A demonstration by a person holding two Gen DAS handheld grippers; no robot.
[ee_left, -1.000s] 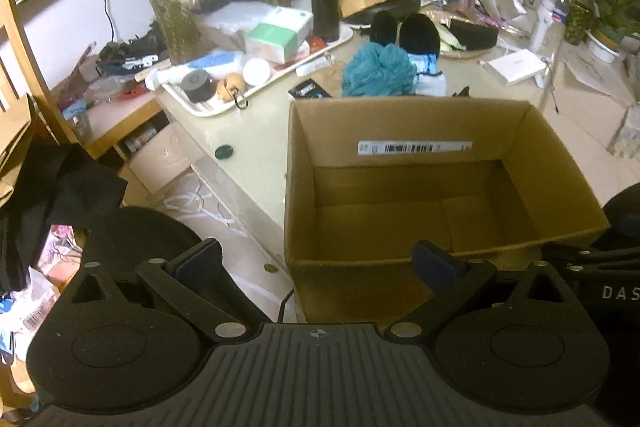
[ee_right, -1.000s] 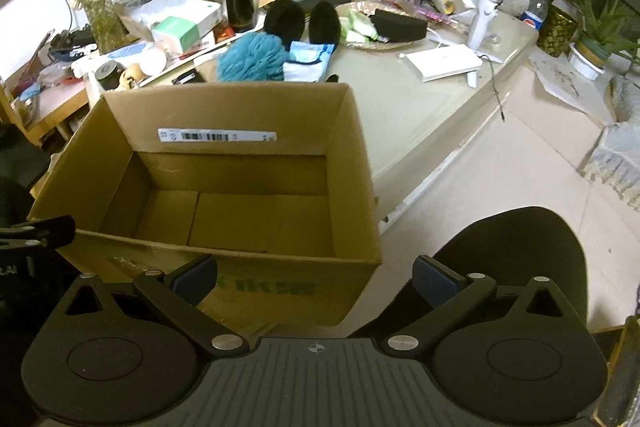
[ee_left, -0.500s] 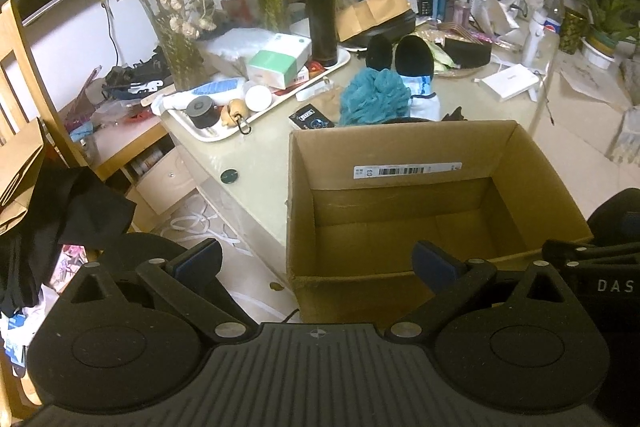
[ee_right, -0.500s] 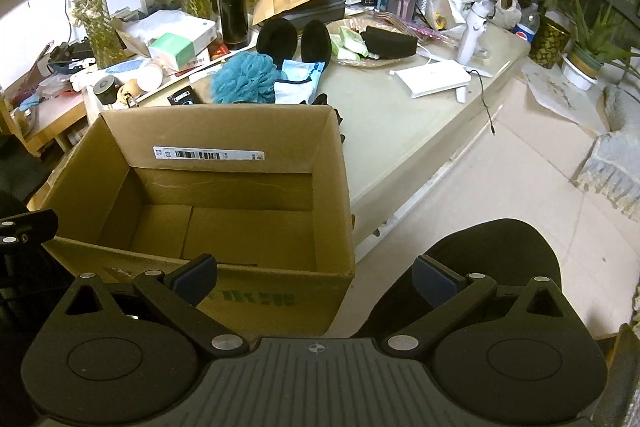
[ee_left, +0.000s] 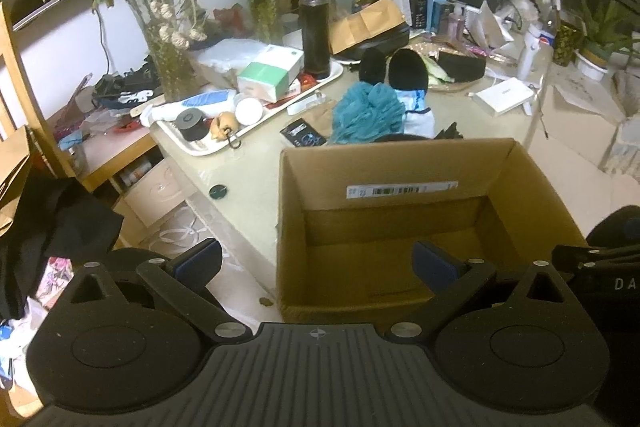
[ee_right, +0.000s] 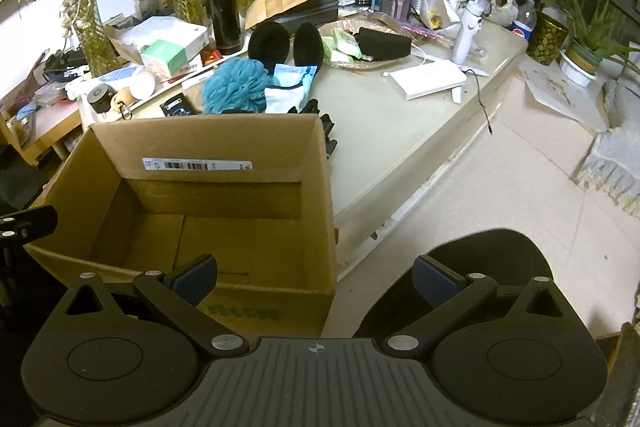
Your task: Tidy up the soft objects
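Since a second ago you have pulled both grippers up and back, so the box looks smaller and you can see more of the table behind it. From your left wrist view, the left gripper [ee_left: 316,263] hangs wide apart with nothing in it, over the near left corner of the box [ee_left: 400,155]. The box sits on the table [ee_left: 248,167] and it has nothing inside. Just behind its far wall lies the blue puff [ee_left: 368,113], and touching the puff on its right is a white and blue sock [ee_left: 418,109]. Two black slippers [ee_left: 408,71] stand just behind those. From your right wrist view, the right gripper [ee_right: 316,271] is wide apart too and holds nothing. It hangs by the near right corner of the box [ee_right: 324,187], partly over the floor. Here the puff [ee_right: 234,87], the sock [ee_right: 290,87] and the slippers [ee_right: 286,45] sit close together past the far wall of the box. I think you are at the very start: no soft thing is in the box yet. Next you need to reach over the box, close on one soft thing, maybe the puff, and lift it clear of the wall. Go gently, since the sock touches the puff and may drag along.
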